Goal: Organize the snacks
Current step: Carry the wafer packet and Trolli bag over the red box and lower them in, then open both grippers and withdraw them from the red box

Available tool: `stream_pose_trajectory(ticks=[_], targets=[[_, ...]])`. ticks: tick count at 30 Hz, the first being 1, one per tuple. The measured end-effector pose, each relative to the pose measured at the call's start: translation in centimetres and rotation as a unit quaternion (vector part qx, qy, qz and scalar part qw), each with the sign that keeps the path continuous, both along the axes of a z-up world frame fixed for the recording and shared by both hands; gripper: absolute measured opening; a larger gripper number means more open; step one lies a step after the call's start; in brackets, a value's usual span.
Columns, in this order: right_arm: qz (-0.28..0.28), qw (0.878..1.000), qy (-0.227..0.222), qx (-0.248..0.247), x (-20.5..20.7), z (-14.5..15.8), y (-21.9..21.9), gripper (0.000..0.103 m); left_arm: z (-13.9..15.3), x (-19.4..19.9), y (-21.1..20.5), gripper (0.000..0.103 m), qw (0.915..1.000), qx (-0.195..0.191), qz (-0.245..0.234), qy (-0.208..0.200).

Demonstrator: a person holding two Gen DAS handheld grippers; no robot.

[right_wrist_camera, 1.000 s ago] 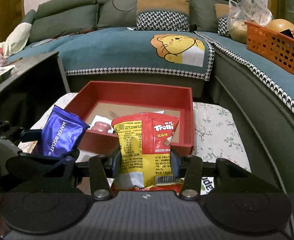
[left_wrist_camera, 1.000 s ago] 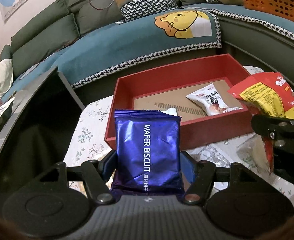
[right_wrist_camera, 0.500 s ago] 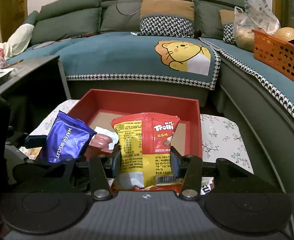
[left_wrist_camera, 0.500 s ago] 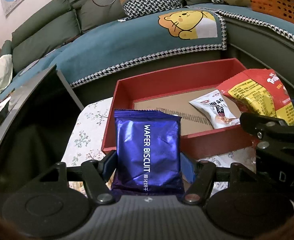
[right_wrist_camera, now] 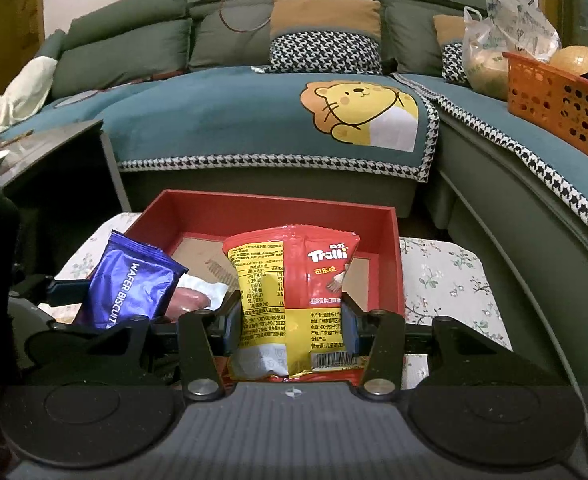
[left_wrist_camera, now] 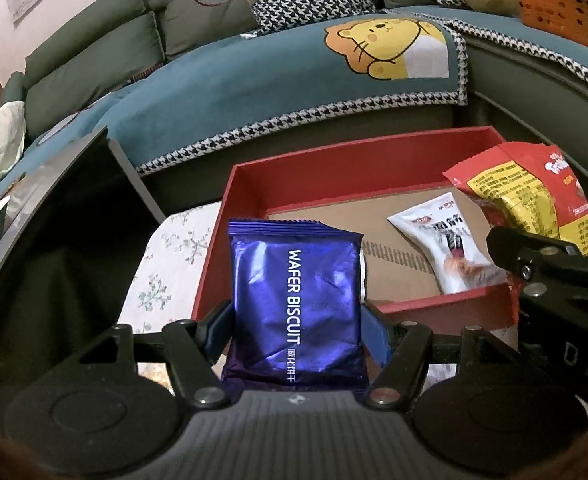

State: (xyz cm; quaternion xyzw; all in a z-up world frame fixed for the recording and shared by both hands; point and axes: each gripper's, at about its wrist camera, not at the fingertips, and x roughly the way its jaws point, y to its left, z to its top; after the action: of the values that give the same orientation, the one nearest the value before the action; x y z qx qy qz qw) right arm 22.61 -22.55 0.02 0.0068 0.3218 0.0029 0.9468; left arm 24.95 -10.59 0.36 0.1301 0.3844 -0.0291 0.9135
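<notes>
Red box (right_wrist_camera: 198, 216) ahead — my left gripper (left_wrist_camera: 297, 332) pinches the wafer biscuit packet (left_wrist_camera: 294, 308), my right gripper (right_wrist_camera: 290, 320) the Trolli bag (right_wrist_camera: 294, 300); next, lower and release both inside.

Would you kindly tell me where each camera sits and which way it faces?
Left wrist: behind the left tongs, facing the red box and sofa; wafer pack clamped, right tongs at right.
Right wrist: behind the right tongs, facing the same box; Trolli bag clamped.
Shared: box, both packs, sofa.

The white snack packet (right_wrist_camera: 198, 294) lies mostly hidden behind the wafer biscuit pack (right_wrist_camera: 128, 292).
</notes>
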Motion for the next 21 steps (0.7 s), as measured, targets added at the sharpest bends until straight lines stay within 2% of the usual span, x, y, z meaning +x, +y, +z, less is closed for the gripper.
stream_pose_trajectory(ticks=[8,12,21], targets=[[-0.012,1.000,-0.006,0.004,1.9,-0.5,-0.6,0.055,-0.2,2.4,-0.1,0.070,0.9999,-0.011,0.012,-0.004],[-0.015,1.000,0.002,0.003,3.2,-1.4,-1.0,0.055,-0.7,4.0,-0.4,0.066,0.9998,-0.015,0.013,0.000],[-0.034,0.999,0.010,0.019,5.9,-3.7,-2.3,0.058,-2.6,7.3,-1.5,0.066,0.9999,-0.014,0.006,0.006]])
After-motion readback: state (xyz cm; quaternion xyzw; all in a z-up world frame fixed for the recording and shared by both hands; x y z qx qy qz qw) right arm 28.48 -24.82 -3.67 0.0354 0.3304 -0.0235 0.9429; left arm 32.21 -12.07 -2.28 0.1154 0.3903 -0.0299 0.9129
